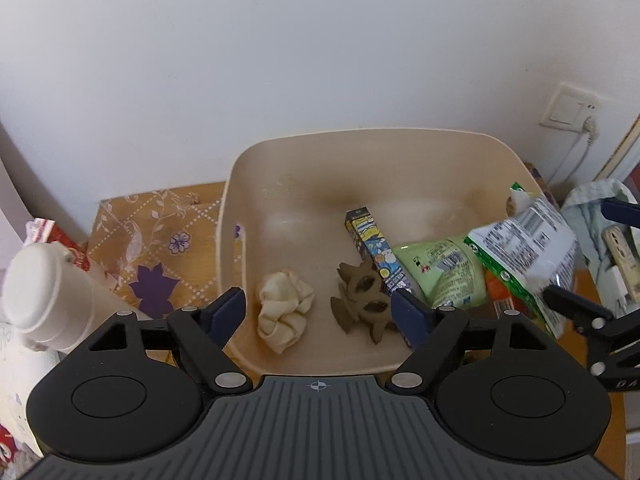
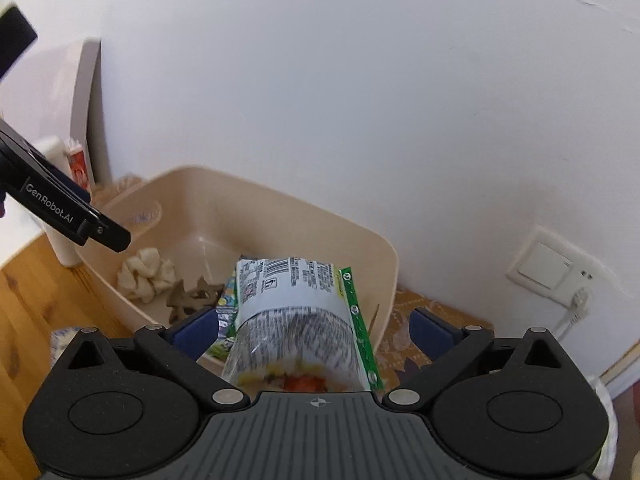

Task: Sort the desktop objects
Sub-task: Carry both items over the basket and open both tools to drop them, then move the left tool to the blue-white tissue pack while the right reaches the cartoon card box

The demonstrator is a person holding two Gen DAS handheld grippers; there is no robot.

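So both grippers are sitting over the beige bin (image 1: 400, 152) that's pushed up against the wall, which is clearly the drop spot for the sorting. Already in it: a cream scrunchie (image 1: 285, 313), a brown cardboard cutout (image 1: 362, 300), a slim cartoon box (image 1: 378, 252) and a green pouch (image 1: 448, 272), all lying loose along the near side.

The left gripper (image 1: 320, 312) is spread wide with nothing between its fingers; the scrunchie and cutout just happen to show in the gap, down on the bin floor. Looks like it's finished over there.

The right gripper (image 2: 316, 332) is wide open too. The snack bag (image 2: 304, 320) sits between its fingers but neither pad seems to press on it, so the guess is it's been let go. It's tilted over the bin's near right rim, blurry, leaning on the pouch, not flat yet.

Room-wise: the far half of the bin is bare, so there's space. The tight spots are the wall behind, the white bottle (image 1: 44, 296) just left of the bin, and the two grippers being close together near the right corner. Pulling straight back looks safest.
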